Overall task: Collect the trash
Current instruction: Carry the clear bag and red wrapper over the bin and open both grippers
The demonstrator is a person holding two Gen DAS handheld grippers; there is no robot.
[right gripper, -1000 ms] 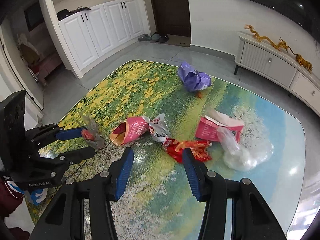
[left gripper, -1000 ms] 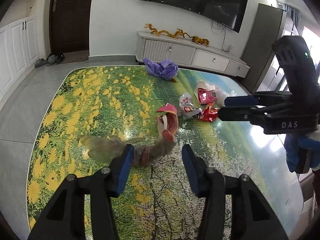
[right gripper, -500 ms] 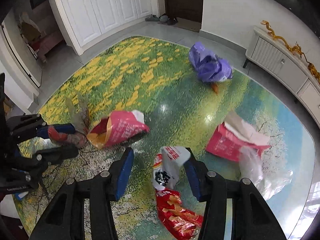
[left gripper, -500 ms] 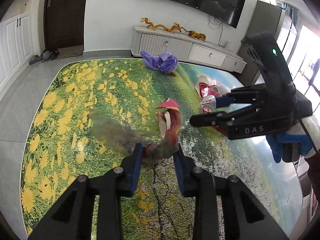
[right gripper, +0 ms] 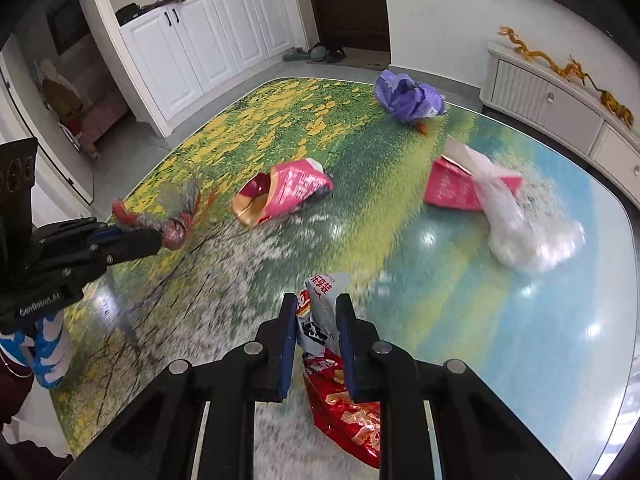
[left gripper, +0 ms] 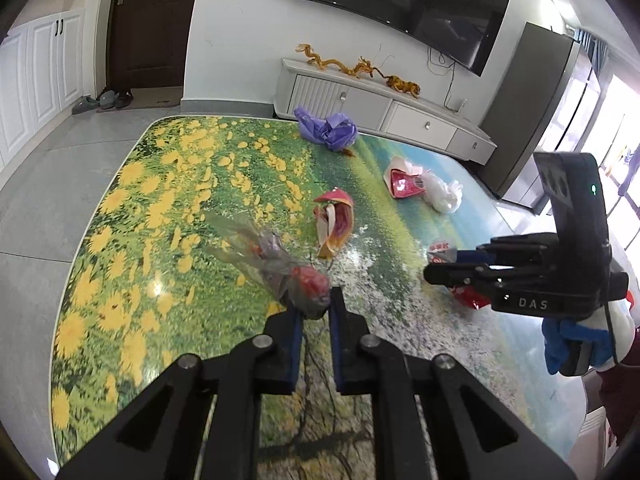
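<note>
The left gripper [left gripper: 313, 312] has just been closing and now pinches a crumpled clear plastic bag [left gripper: 280, 264] with something red inside it. The right gripper [right gripper: 318, 322] has also just been closing, and it clamps the silver-white top of a snack wrapper [right gripper: 324, 312], whose shiny red lower part lies flat on the table [right gripper: 520, 360] under the jaws.

Both grips look thin. The clear bag is soft and slippery film, held only at its knotted end, so it could slide out when it is lifted, or its loose tail could drag over the table. The foil wrapper is smooth and held at one edge; a fast pull may tear it or let it slip, and crumbs could fall out if it is open.

The rest of the trash waits on the glossy table with its printed flower meadow. In the right wrist view, an open pink snack bag [right gripper: 286, 192] lies at about 11 o'clock from the right gripper. A flat pink-red packet [right gripper: 452, 190] with a cloudy white plastic bag [right gripper: 520, 236] on it lies at 1 o'clock. A wrinkled purple bag [right gripper: 408, 98] sits far at 12 o'clock, near the table edge.
</note>
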